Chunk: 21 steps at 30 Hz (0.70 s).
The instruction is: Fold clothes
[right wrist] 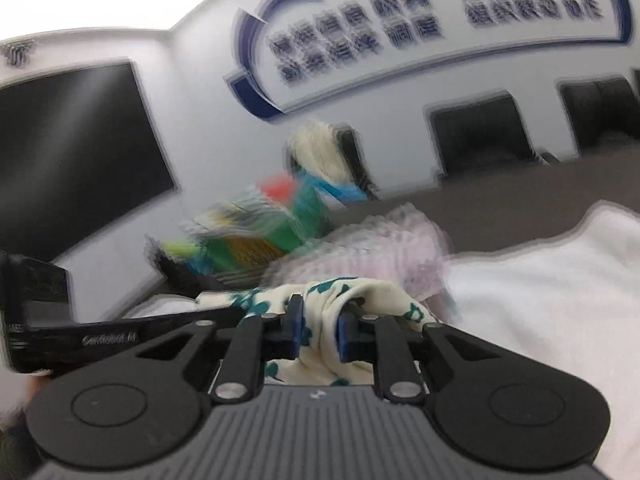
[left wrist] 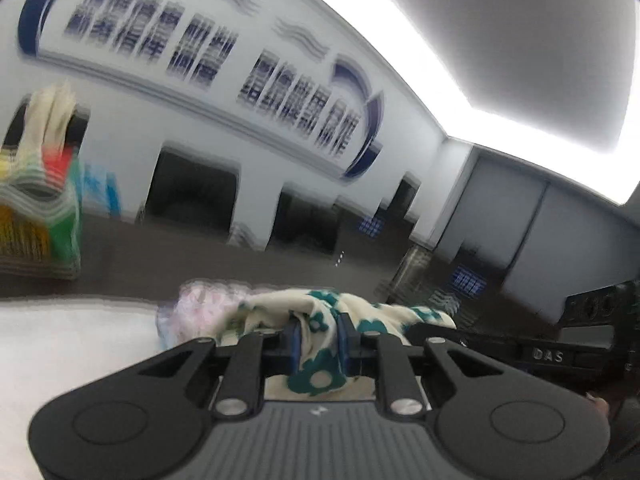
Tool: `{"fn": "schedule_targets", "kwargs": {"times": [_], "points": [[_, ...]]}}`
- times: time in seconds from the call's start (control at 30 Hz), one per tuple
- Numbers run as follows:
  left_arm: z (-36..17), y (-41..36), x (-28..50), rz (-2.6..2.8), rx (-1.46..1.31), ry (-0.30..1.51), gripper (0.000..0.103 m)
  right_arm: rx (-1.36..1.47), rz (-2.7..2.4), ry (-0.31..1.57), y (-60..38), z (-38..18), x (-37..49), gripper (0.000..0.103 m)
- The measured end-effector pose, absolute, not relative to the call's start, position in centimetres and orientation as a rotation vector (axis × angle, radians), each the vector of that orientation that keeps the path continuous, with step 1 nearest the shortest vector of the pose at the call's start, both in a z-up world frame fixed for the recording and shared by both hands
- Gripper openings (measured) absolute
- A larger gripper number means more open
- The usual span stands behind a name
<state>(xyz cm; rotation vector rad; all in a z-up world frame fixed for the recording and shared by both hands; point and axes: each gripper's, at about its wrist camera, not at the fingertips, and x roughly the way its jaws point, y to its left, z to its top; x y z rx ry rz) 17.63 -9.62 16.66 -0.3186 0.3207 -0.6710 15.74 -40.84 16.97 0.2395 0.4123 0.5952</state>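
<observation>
Hanging between the two tools, a cream cloth with teal flowers (left wrist: 316, 364) was pinched in both at once. The left claw (left wrist: 318, 344) was clamped on one bunch of it, the fabric squeezed between blue pads (left wrist: 294, 340) and spilling forward over the tips. The right claw (right wrist: 320, 336) was clamped on another bunch of the same cloth (right wrist: 320, 344) in the same way. Each wrist view showed the other tool close alongside, so the stretch of cloth between the grips was short and gathered, its long axis apparently running from one claw to the other; neither hand was nearer. Whether this was an edge lifted for spreading or a fold being carried over, the blurred pictures did not settle.

Just beyond the cloth lay a pale pink garment (right wrist: 384, 240), crumpled, on a white covering (right wrist: 560, 300) spread over the dark surface (left wrist: 180, 256). Farther back stood a heap of brightly coloured clothes (left wrist: 40, 200), near black chairs (right wrist: 476, 136) along the wall.
</observation>
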Motion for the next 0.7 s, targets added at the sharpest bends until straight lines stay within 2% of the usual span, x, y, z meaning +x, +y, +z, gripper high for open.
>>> {"fn": "schedule_targets", "kwargs": {"times": [0.1, 0.27, 0.33, 0.37, 0.4, 0.43, 0.47, 0.5, 0.57, 0.63, 0.7], "points": [[18.4, -5.1, 11.3, -0.713, -0.336, 0.246, 0.017, 0.187, 0.745, 0.324, -39.2, 21.6, 9.7, 0.015], [14.9, -0.5, 6.9, -0.509, -0.310, 0.329, 0.019, 0.139, 0.924, 0.314, -33.1, 22.0, 4.4, 0.015], [13.5, 1.3, 5.2, -0.428, -0.299, 0.361, 0.033, 0.173, 0.907, 0.375, -30.8, 20.2, 5.6, 0.016], [12.8, 2.2, 4.3, -0.387, -0.294, 0.377, 0.056, 0.191, 0.890, 0.409, -29.6, 19.3, 6.4, 0.018], [12.1, 3.1, 3.5, -0.346, -0.288, 0.392, 0.068, 0.208, 0.872, 0.443, -28.4, 18.3, 7.2, 0.029], [11.4, 4.0, 2.6, -0.305, -0.282, 0.408, 0.068, 0.191, 0.832, 0.467, -27.5, 17.3, 7.6, 0.046], [10.7, 4.9, 1.7, -0.264, -0.276, 0.423, 0.068, 0.154, 0.781, 0.483, -26.7, 16.3, 7.7, 0.053], [10.0, 5.9, 0.9, -0.223, -0.270, 0.438, 0.068, 0.118, 0.729, 0.500, -25.9, 15.3, 7.9, 0.057], [7.7, 7.2, -1.0, -0.177, -0.264, 0.473, 0.069, 0.045, 0.625, 0.531, -24.2, 13.3, 8.1, 0.057], [5.4, 7.4, -2.8, -0.178, -0.239, 0.508, 0.069, -0.008, 0.639, 0.517, -24.1, 11.3, 6.7, 0.064], [3.5, 6.8, -4.4, -0.195, -0.194, 0.541, 0.069, -0.081, 0.681, 0.515, -23.9, 10.0, 4.7, 0.065]]}}
